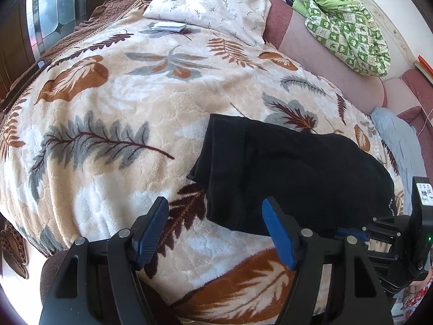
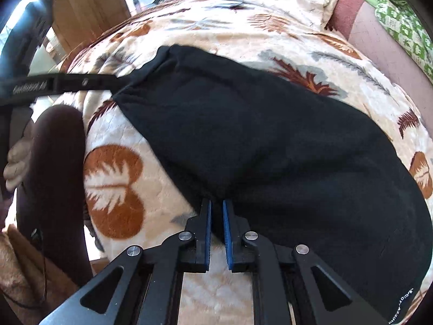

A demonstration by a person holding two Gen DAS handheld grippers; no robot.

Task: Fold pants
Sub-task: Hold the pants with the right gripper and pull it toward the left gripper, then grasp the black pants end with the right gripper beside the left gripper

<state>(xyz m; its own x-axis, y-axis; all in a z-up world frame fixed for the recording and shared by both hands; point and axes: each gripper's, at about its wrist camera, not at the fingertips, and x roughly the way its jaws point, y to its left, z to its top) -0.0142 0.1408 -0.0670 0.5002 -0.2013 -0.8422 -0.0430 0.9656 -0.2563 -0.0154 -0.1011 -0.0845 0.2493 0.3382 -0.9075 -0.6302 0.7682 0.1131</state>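
Right hand-held gripper (image 2: 217, 203) is down at the near edge of the black pants (image 2: 257, 140), its blue pads nearly together and pinching the dark fabric right at the hem of the fold. Only a thin slit shows between the two fingers, and the cloth bunches in at their tips.

Over on the other side, the left hand-held gripper (image 1: 213, 211) hangs with its fingers spread wide, nothing between them. One blue pad (image 1: 151, 233) sits over the blanket, the other over the near edge of the pants, and I cannot tell whether either touches the fabric below.

And the pants themselves: they lie on the bed, on a plush cream blanket (image 1: 121, 103) printed with rust, grey and maroon leaves. They look folded into a broad dark slab, running from a squared-off end toward the middle of the bed to a rounded end near the bed's edge. Small white lettering shows on the fabric at the lower right in the right wrist view.

Further back, a white pillow (image 1: 211, 2) with a small leaf print rests at the head of the bed, a small pale booklet (image 1: 168, 26) lying just in front of it. A green checked cloth (image 1: 349, 24) is heaped on the pinkish headboard (image 1: 324, 62) beyond. At the left of the right wrist view, a person's hand (image 2: 16, 165) and a dark sleeve (image 2: 56, 178) show beside the bed.
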